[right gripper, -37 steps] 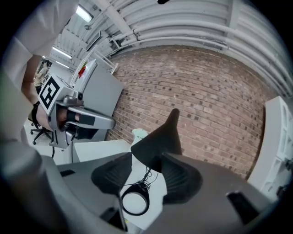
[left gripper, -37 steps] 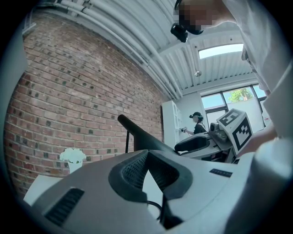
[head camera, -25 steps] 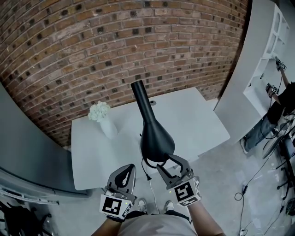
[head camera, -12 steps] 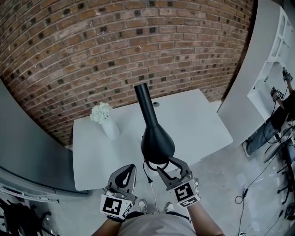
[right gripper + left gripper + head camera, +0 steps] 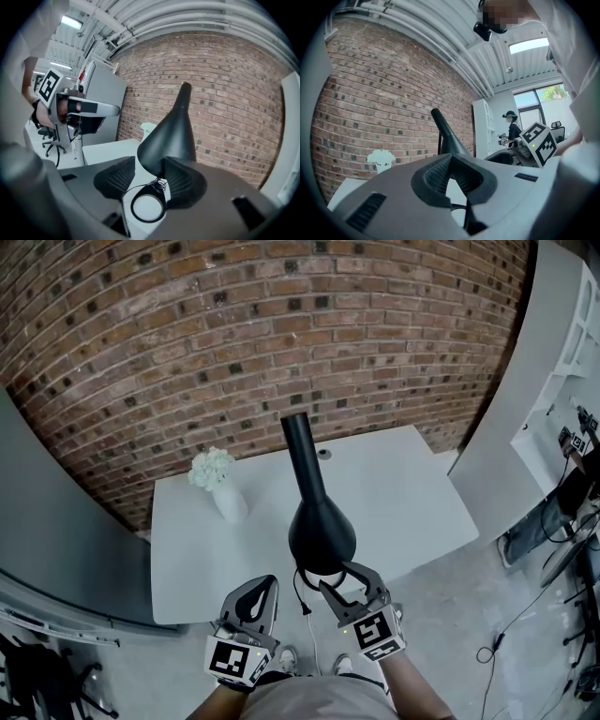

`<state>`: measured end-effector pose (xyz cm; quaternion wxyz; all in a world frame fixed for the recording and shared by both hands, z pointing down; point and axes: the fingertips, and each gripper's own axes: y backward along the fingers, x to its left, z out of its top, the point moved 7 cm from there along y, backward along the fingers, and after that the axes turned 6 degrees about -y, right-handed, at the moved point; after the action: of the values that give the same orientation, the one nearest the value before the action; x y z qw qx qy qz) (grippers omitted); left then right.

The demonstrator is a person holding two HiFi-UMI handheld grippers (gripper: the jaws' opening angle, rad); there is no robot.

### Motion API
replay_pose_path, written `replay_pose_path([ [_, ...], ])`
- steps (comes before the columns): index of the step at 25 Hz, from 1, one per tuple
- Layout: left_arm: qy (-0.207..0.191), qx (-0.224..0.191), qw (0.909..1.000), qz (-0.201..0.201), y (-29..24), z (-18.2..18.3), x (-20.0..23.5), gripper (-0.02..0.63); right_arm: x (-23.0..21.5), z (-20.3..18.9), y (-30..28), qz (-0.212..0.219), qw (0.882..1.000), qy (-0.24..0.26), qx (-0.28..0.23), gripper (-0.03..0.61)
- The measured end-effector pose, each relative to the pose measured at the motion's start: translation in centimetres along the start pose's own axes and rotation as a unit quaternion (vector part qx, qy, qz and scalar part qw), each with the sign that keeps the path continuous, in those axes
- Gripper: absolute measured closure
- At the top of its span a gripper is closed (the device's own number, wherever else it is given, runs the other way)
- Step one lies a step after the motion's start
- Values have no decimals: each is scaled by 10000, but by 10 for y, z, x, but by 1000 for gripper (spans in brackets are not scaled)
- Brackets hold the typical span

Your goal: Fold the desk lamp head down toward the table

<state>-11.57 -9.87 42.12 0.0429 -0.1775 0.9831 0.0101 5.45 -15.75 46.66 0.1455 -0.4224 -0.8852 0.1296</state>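
Black lamp head (image 5: 322,532) is over the near edge of the white table (image 5: 412,493), wide end toward the person, narrow end slanting up toward the brick wall (image 5: 187,334). R gripper (image 5: 343,577) has jaws apart, just under the head's wide rim; contact can't be told. L gripper (image 5: 261,589) hangs beside it w/ jaws together, nothing btwn them. Vase (image 5: 228,504) w/ white flowers sits at table's left rear, well apart from lamp.
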Motion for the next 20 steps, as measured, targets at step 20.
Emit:
replay_pose_path([
  [20,70,65,9999,44,-11,-4,-9,606,1,19,22,558,9914,-896,-770,553],
])
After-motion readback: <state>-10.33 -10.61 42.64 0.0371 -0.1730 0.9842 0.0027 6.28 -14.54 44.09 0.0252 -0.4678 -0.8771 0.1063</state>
